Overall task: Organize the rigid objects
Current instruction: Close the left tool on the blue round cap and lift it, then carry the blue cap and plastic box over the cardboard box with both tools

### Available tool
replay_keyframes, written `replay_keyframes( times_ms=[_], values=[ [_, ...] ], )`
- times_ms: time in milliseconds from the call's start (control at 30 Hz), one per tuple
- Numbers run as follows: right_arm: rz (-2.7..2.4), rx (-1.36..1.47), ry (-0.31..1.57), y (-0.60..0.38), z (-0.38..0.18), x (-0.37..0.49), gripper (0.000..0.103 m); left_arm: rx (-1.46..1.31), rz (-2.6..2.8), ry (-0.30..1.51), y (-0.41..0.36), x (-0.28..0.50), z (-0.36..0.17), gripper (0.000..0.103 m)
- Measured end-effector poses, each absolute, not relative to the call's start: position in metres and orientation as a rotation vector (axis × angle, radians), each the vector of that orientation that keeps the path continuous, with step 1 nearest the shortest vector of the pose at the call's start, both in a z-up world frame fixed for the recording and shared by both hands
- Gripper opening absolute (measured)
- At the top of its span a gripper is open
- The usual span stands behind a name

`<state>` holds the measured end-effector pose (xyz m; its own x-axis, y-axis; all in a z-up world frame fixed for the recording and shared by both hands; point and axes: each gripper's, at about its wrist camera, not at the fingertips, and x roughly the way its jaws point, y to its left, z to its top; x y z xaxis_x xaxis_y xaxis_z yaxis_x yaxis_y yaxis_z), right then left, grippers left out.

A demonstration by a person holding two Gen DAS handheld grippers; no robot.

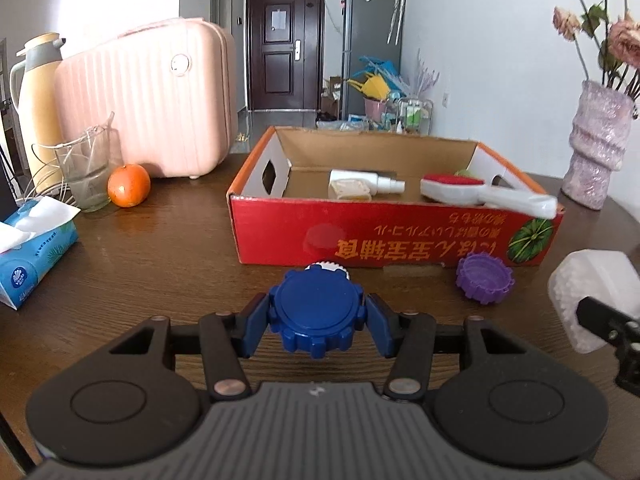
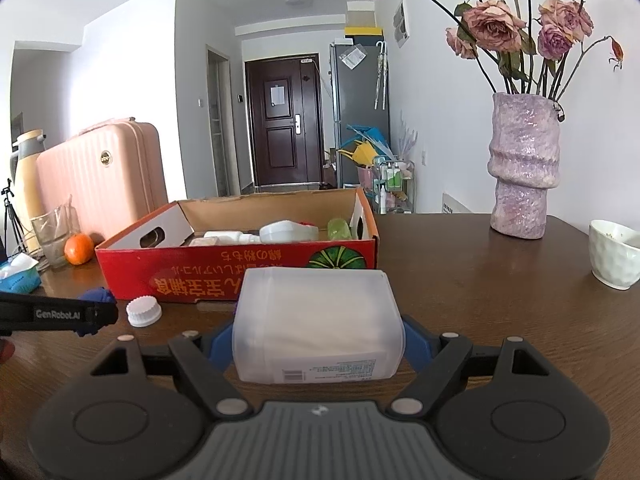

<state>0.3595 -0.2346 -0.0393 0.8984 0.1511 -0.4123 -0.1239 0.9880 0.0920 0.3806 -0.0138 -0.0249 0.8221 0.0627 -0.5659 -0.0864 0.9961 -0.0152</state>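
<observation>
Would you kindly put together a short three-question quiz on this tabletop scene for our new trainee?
1. True or false: the left gripper is shut on the blue cap.
2. What does the right gripper hold? A) an orange B) a white plastic container C) a glass
3. Name the loose cap lying on the table by the red box, right of the blue one.

Key: 1 true. 2 B, the white plastic container. 3 the purple cap.
</observation>
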Motion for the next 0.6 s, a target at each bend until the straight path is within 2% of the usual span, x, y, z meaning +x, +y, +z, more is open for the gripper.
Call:
replay_keyframes(
  times_ms=[600],
  values=[
    [0.157,0.077,0.333,-0.221,-0.014,0.341,0.081,-0.070,0.047,0.498,-0.016,0.358,0.008,0.054]
  ],
)
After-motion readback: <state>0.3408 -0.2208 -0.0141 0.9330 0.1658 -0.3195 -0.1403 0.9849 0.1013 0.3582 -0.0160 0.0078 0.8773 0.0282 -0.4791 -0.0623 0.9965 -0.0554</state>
